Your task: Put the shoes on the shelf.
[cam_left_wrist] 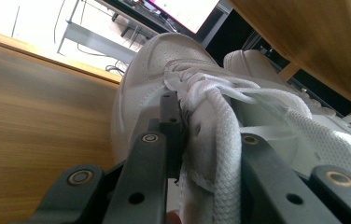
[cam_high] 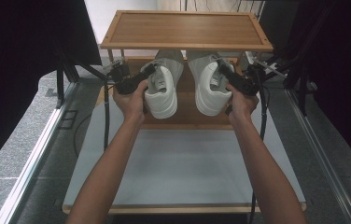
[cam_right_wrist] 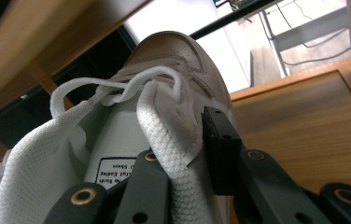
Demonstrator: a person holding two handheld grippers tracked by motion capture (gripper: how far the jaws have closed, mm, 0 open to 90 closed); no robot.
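Near the person, the left gripper (cam_high: 148, 73) pinched the side of the left white shoe (cam_high: 160, 91), and the right gripper (cam_high: 222, 69) pinched the right white shoe (cam_high: 209, 91). Both shoes sat on the lower wooden shelf (cam_high: 187, 114), under the top shelf (cam_high: 186, 30).

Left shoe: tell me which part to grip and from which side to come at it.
Grip the left shoe by its outer side wall at the collar, one jaw inside the opening, one outside, coming from the heel end. That is how the left gripper holds it. The open mouth gives a thin upright edge; the toe lies under the upper shelf.
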